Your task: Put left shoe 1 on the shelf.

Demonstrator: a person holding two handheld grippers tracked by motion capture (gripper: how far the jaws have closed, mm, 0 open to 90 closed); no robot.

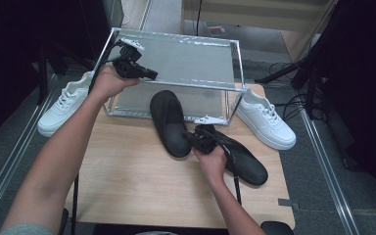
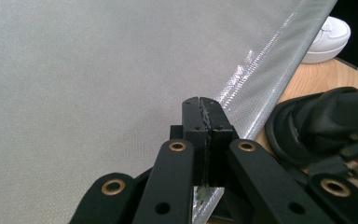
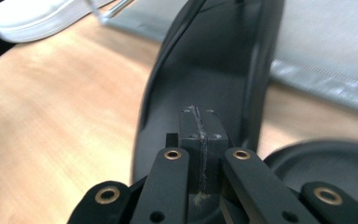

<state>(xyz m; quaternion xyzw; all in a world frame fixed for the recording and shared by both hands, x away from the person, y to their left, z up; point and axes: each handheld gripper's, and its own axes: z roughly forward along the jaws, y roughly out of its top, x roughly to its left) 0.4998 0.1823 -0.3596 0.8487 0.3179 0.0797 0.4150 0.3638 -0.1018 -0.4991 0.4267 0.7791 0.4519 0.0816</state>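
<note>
Your wooden surface [image 1: 127, 181] carries a metal-framed rack [image 1: 176, 61] at its far side, with a grey mesh shelf on top and another low down. A white sneaker [image 1: 61, 105] sits at the far left, just beside the rack and overhanging the surface's left edge; a second white sneaker [image 1: 267, 120] sits at the far right, next to the rack's right post. Two black slippers lie in the middle. The left slipper [image 1: 169, 122] points its toe toward the rack, its far end touching or just under the rack's near rail. The right slipper [image 1: 245, 156] lies angled toward the near right, its near end close to the surface's right edge. Your left hand [image 1: 107, 81] holds the left claw [image 1: 147, 74] above the near left corner of the rack's top shelf; in the left gripper view its jaws are pressed together with nothing between them, hovering over the mesh near the front rail. Your right hand [image 1: 210, 159] holds the right claw [image 1: 192, 139] between the two slippers, at the near right rim of the left slipper. In the right gripper view the jaws meet flat against each other right over that slipper's dark insole; whether they pinch its edge, you cannot tell from here, and no part of the slipper shows between the pads.
</note>
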